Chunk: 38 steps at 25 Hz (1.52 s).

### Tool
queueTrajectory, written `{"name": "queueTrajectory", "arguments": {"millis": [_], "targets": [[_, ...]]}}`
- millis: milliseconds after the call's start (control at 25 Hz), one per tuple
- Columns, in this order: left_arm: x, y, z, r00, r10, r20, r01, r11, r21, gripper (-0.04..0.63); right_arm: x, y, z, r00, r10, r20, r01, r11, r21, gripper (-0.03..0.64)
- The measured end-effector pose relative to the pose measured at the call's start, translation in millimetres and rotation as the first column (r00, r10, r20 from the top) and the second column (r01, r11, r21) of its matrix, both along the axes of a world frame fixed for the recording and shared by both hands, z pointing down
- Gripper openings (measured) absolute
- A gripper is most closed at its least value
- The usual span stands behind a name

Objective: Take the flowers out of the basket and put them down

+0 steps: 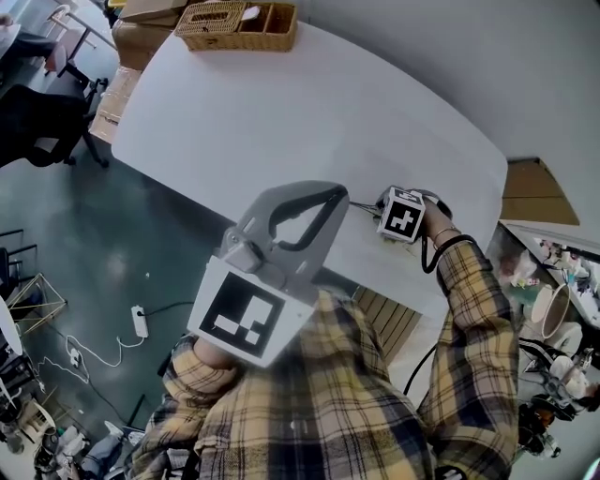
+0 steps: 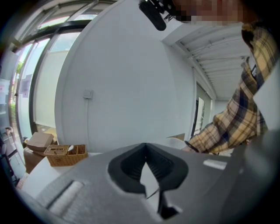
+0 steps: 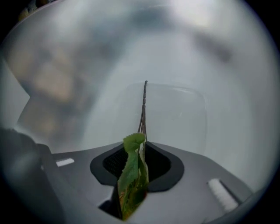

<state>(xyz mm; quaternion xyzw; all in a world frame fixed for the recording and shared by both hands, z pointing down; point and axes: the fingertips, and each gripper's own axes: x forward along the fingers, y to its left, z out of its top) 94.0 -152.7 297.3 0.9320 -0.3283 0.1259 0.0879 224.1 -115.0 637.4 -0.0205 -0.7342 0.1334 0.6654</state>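
Currently, on my head view, the white tabletop (image 1: 309,103) fills most of the upper half, running from about 9 o'clock round to 3 o'clock. The wicker basket (image 1: 239,25) sits at its far edge near 12 o'clock, well apart from both grippers. It has a woven lidded section on one side and open compartments on the other. I can't make out from here what is inside it.

The left gripper (image 1: 339,194) is raised close to my camera at the centre of the view, and its marker cube sits toward 7 o'clock. Its jaws meet at the tips and nothing is caught between them. Its own view looks across the tabletop toward the basket at 9 o'clock.

The right gripper (image 3: 139,162) is over the near edge of the tabletop at roughly 4 o'clock in the head view, held by the right hand (image 1: 433,211) in a plaid sleeve (image 1: 473,300). Its jaws are closed on the flower stem (image 3: 143,105), which pokes out ahead toward 12 o'clock. A green leaf (image 3: 131,183) is squeezed between the pads and hangs toward 6 o'clock. The blossom itself is not in any view.
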Motion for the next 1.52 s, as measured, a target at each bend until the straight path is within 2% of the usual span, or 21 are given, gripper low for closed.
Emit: {"name": "queueTrajectory", "arguments": {"millis": [120, 400, 760, 1080, 1360, 1520], "targets": [[-5.7, -0.9, -0.9, 1.000, -0.012, -0.009, 0.012, 1.000, 0.001, 0.000, -2.0, 2.9, 4.2, 1.000, -0.011, -0.009, 0.011, 1.000, 0.000, 0.098], [-9.0, -3.7, -2.3, 1.000, -0.023, -0.017, 0.023, 1.000, 0.002, 0.000, -1.6, 1.4, 4.0, 0.999, 0.044, 0.016, -0.043, 0.998, -0.034, 0.029], [-3.2, 1.7, -1.9, 1.000, -0.002, -0.021, 0.002, 1.000, -0.002, 0.000, -4.8, -1.8, -17.9, 0.995, 0.094, 0.032, -0.093, 0.995, -0.038, 0.023], [3.7, 7.3, -9.4, 0.999, 0.011, -0.033, -0.010, 1.000, 0.008, 0.000, -0.8, -17.4, -73.7, 0.980, 0.171, 0.097, -0.177, 0.982, 0.058, 0.021], [8.6, 18.5, -15.4, 0.999, 0.023, -0.028, -0.023, 1.000, 0.020, 0.000, 3.4, -12.0, -141.6, 0.960, 0.234, 0.152, -0.254, 0.959, 0.128, 0.021], [11.1, 24.2, -21.0, 0.999, 0.032, -0.022, -0.032, 0.999, 0.041, 0.000, 10.1, -14.7, -181.2, 0.947, 0.258, 0.190, -0.295, 0.935, 0.198, 0.021]]}}
